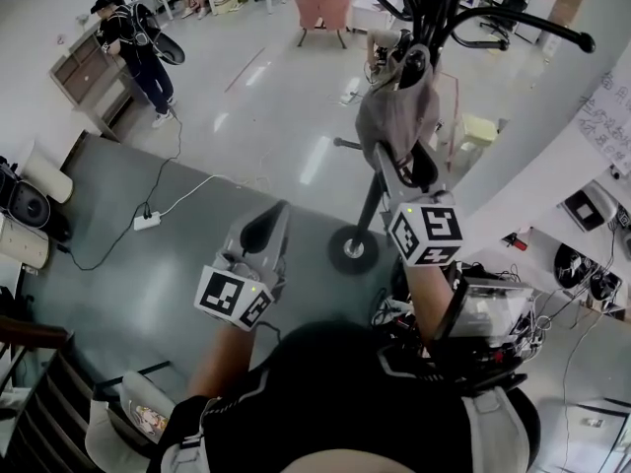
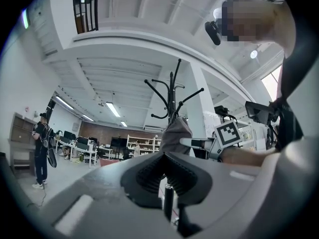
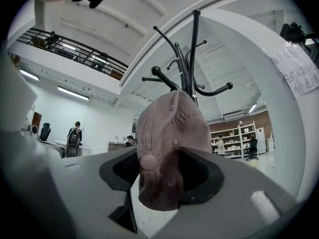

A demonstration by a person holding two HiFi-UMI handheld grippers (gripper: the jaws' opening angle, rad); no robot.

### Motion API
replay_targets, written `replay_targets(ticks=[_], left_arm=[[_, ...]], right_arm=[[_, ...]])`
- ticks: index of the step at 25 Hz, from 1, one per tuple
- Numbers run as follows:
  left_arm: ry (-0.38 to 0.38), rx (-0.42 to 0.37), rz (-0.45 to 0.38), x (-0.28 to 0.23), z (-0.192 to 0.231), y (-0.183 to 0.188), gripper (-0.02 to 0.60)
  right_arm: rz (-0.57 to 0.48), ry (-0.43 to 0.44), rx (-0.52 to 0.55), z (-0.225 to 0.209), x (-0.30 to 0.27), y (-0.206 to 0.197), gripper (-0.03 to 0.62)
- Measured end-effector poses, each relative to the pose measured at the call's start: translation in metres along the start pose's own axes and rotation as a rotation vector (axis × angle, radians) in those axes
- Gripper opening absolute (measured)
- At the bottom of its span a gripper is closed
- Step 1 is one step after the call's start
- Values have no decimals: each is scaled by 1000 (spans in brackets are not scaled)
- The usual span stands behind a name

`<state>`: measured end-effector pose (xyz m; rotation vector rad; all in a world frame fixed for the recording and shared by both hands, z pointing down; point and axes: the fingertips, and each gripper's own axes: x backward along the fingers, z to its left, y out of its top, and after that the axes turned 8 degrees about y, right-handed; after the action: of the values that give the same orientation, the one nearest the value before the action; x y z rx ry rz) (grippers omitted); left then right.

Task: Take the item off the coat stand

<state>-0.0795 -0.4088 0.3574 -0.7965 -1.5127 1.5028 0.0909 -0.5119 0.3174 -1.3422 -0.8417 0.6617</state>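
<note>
A mauve cap (image 1: 394, 116) hangs on the black coat stand (image 1: 373, 205); its hooks spread above the cap. My right gripper (image 1: 399, 161) reaches up to the cap's lower part. In the right gripper view the cap (image 3: 169, 133) sits between the two dark pads (image 3: 122, 171) and keeps its rounded shape, uncrushed, so that gripper (image 3: 159, 171) is open around it. My left gripper (image 1: 268, 223) is lower and to the left, away from the stand, shut and holding nothing. Its own view shows its gripper (image 2: 163, 176) with the pads meeting, the cap (image 2: 175, 133) beyond.
The stand's round base (image 1: 353, 249) rests on the floor ahead. A person (image 1: 138, 52) stands far left by a wooden cabinet (image 1: 84, 77). A power strip (image 1: 148, 221) and cable lie on the floor. A cluttered desk (image 1: 493, 308) is close on my right, with a white column behind.
</note>
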Motion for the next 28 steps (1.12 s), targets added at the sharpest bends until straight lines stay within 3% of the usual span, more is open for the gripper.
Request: replay_targets(ticks=[12,28], left_arm=[[21,3,9,5,2,-4,20],[34,-6,-3,42,16,11,20]], right_arm=[[-34,-4,6,-3,2,6,86],[-88,-6,42,15,17,43,54]])
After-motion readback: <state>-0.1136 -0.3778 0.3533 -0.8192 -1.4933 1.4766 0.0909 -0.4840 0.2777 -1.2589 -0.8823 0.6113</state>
